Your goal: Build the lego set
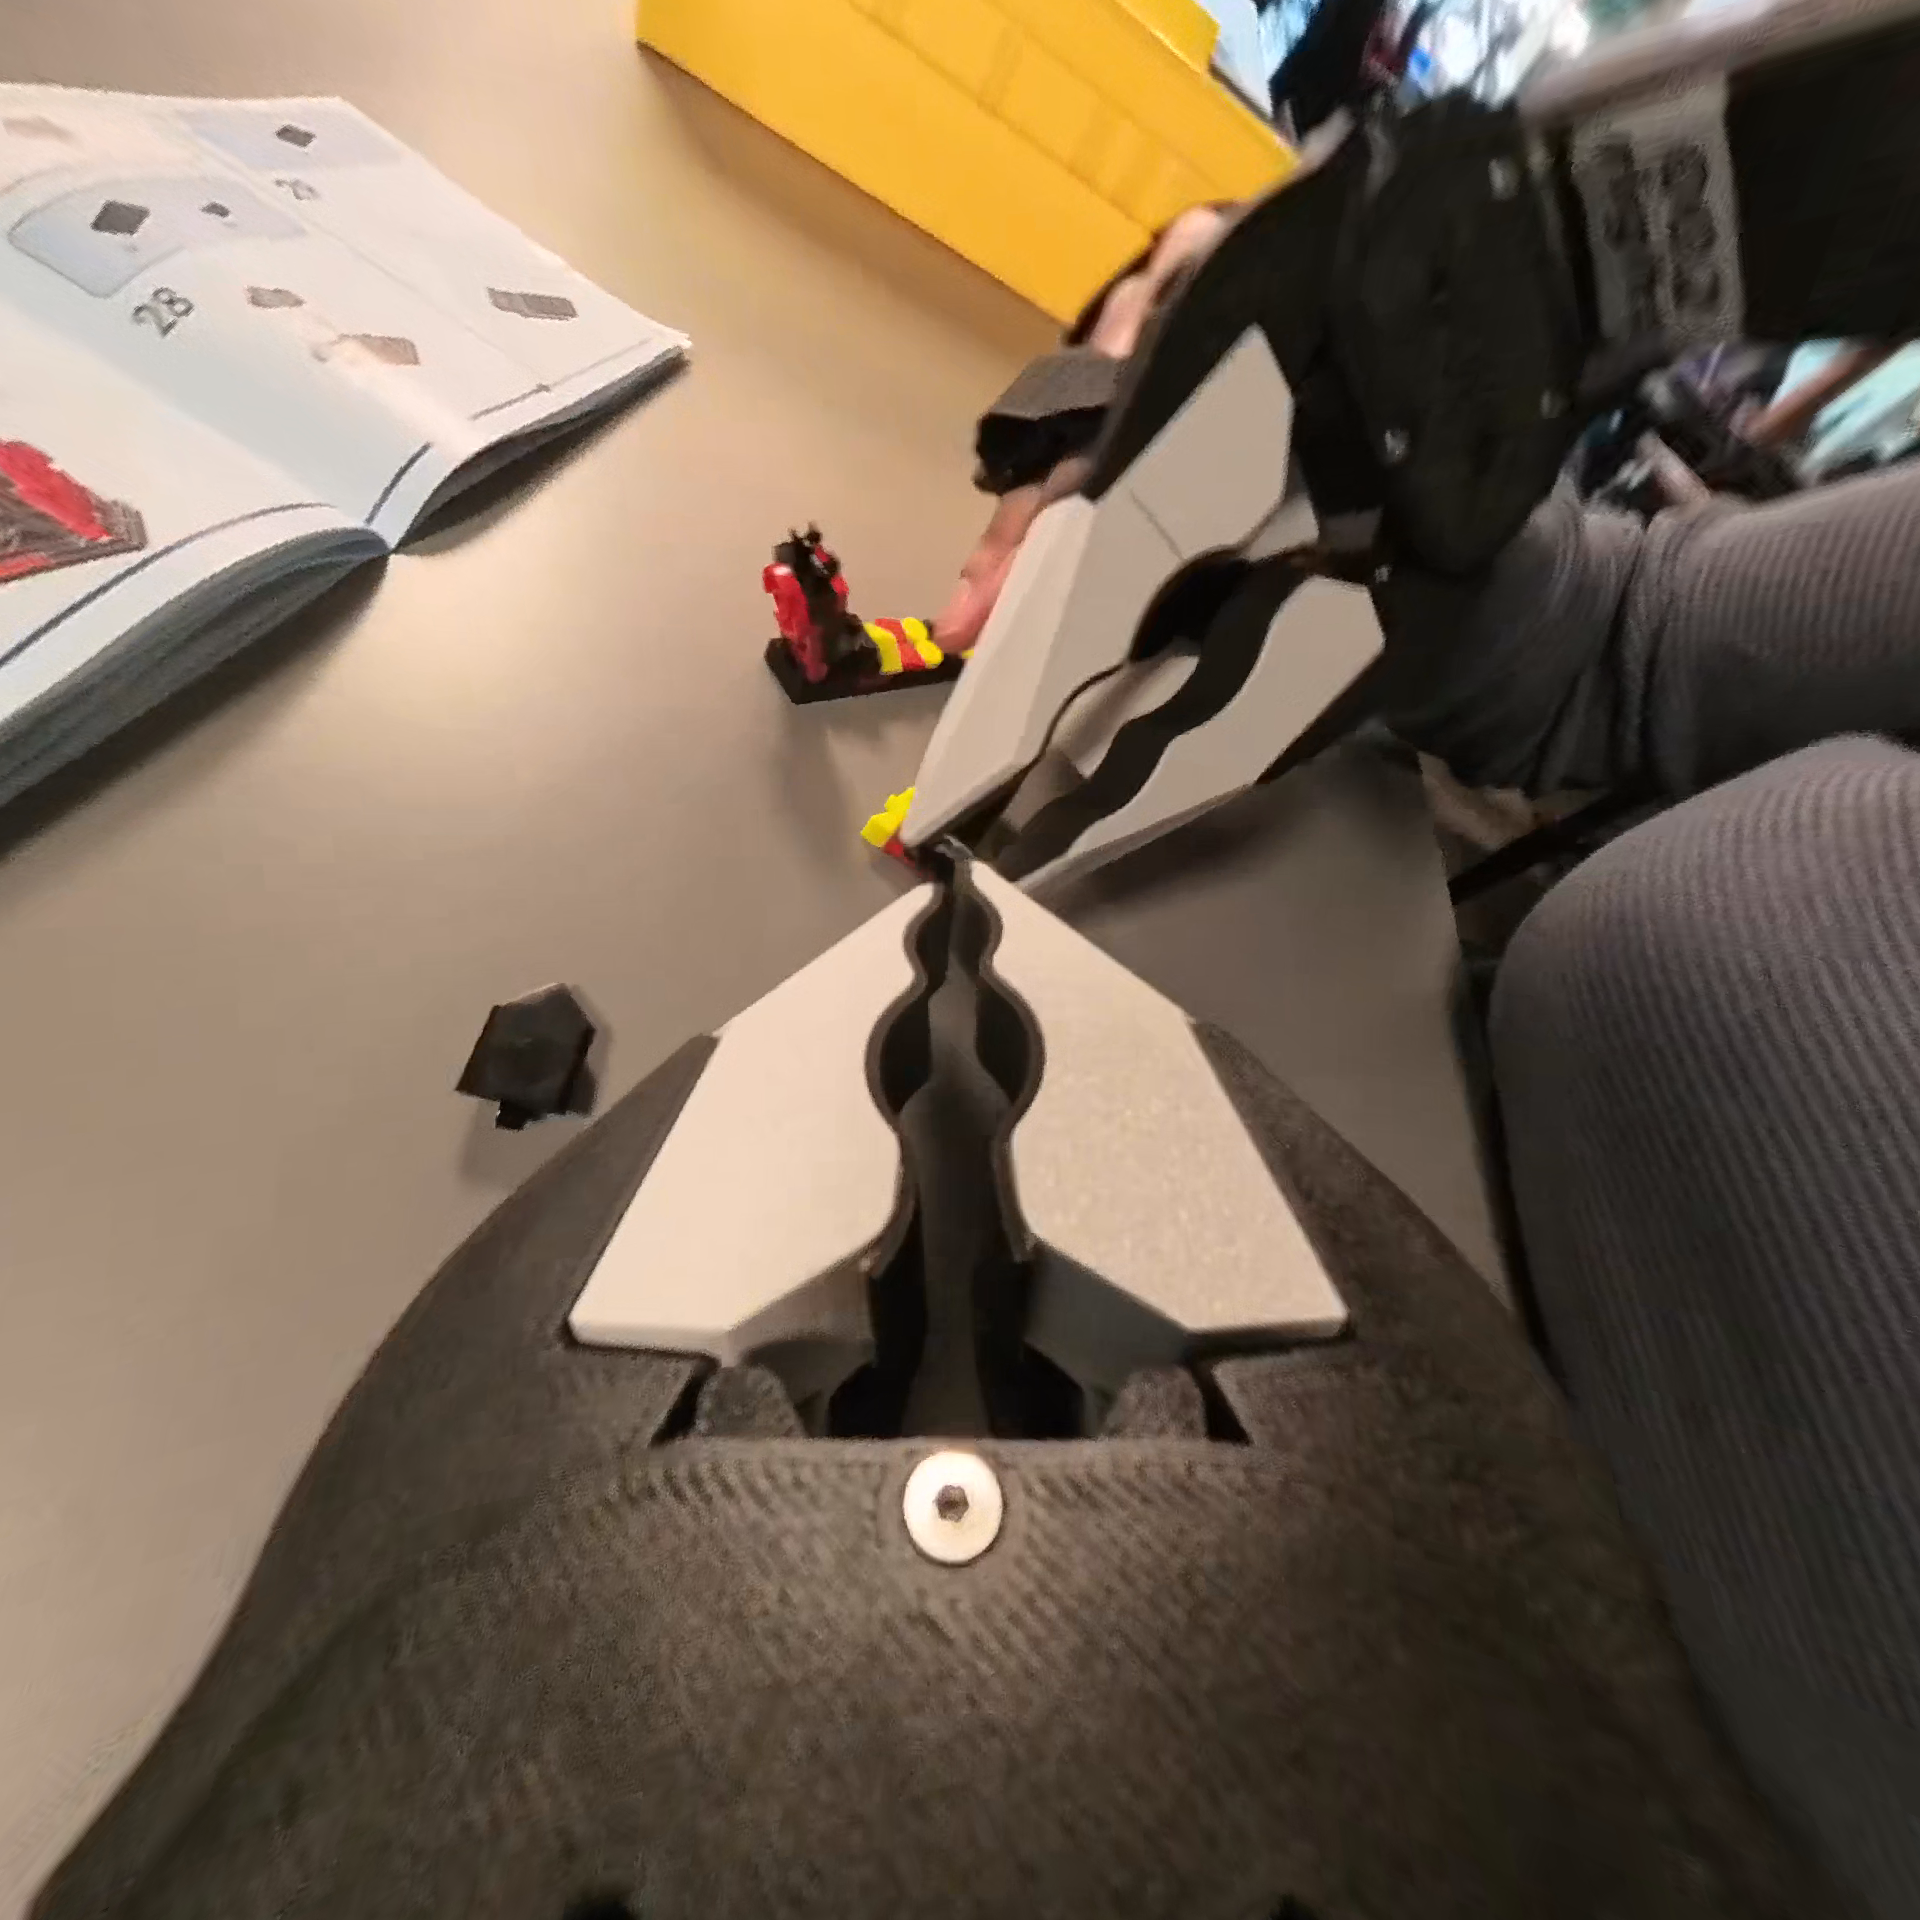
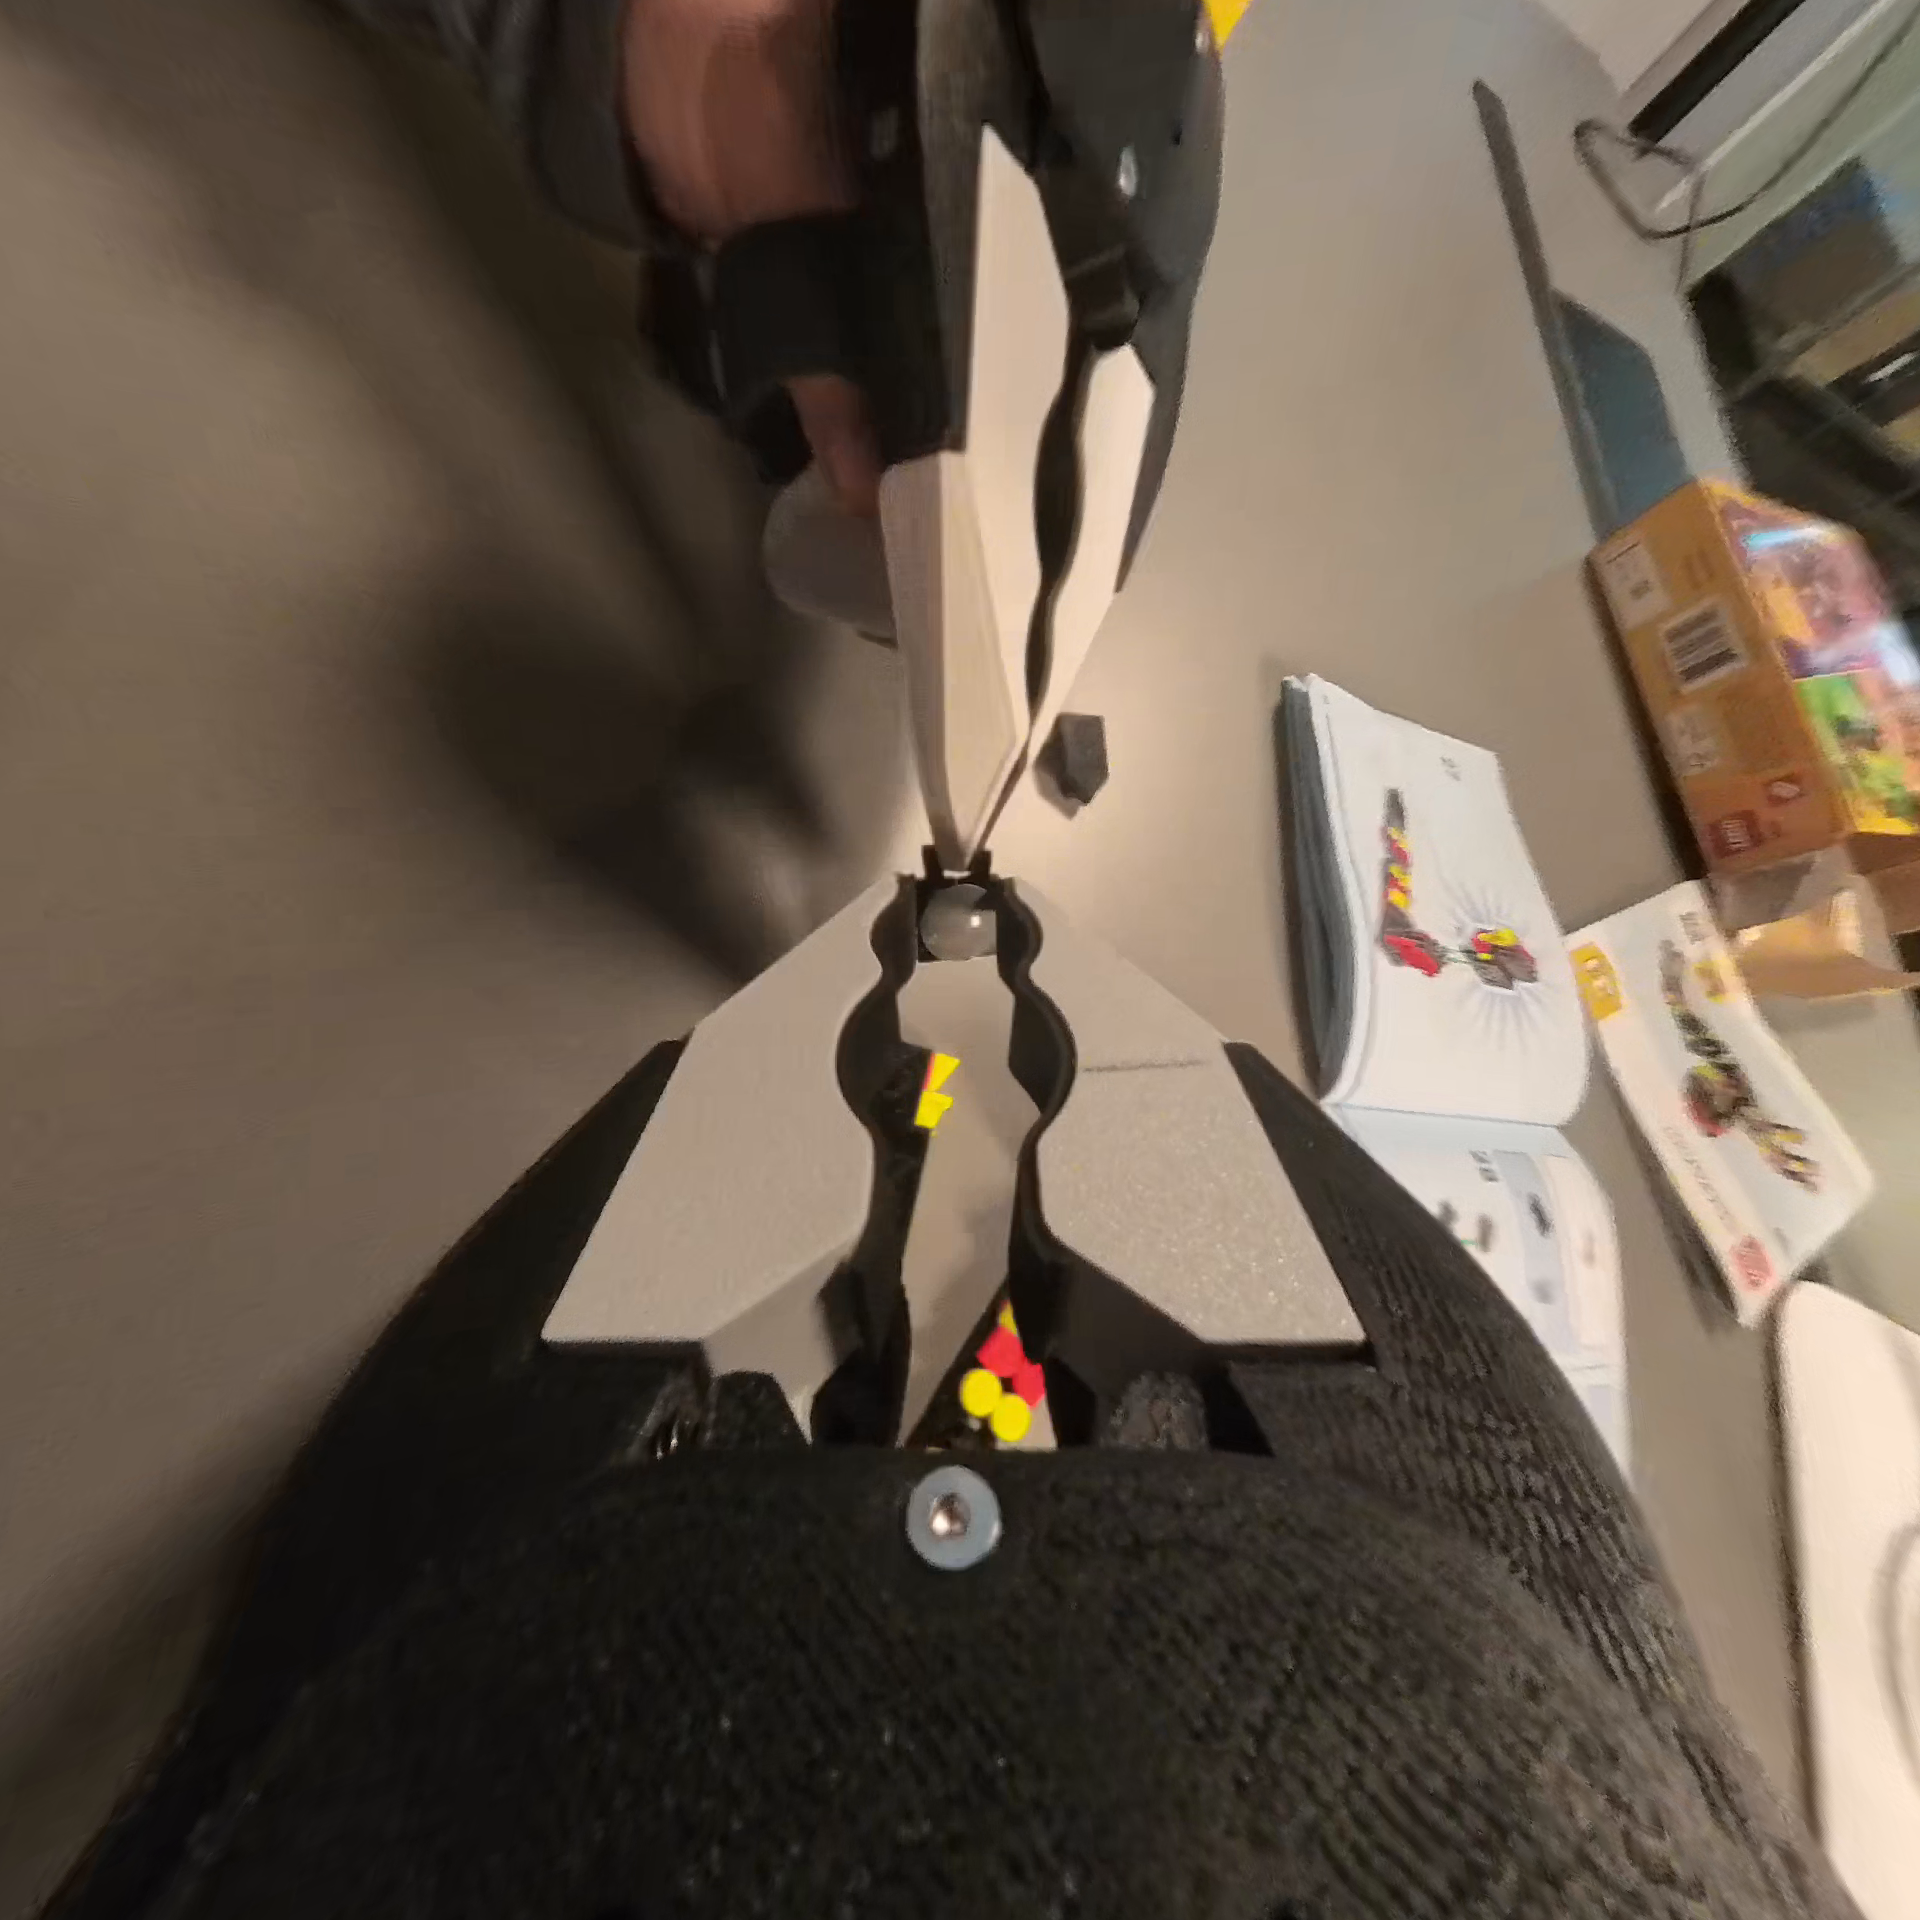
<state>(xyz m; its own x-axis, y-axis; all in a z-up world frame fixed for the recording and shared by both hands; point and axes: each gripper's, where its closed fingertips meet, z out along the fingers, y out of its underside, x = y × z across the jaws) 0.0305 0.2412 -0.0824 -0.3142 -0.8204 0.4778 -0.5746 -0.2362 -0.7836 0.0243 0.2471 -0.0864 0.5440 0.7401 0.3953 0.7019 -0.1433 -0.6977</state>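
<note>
My left gripper (image 1: 951,878) is shut on a small thin black piece (image 1: 948,854). My right gripper (image 2: 954,899) is shut on a small lego sub-assembly with a grey ball (image 2: 951,928); its yellow and red bits (image 1: 888,824) show beside the right gripper's tips (image 1: 920,842). The two grippers meet tip to tip above the table, and the black piece (image 2: 940,862) touches the sub-assembly. The left gripper (image 2: 961,847) comes in from above in the right wrist view. A red, black and yellow build (image 1: 831,623) stands on a black plate on the table beyond them.
An open instruction booklet (image 1: 260,343) lies to the left, also seen in the right wrist view (image 2: 1444,914) with a second booklet (image 2: 1714,1101). A loose black piece (image 1: 530,1055) lies on the table. A yellow box (image 1: 987,135) stands behind. The person's legs (image 1: 1714,1143) are at the right. Less than 4 cm separates the two grippers' tips.
</note>
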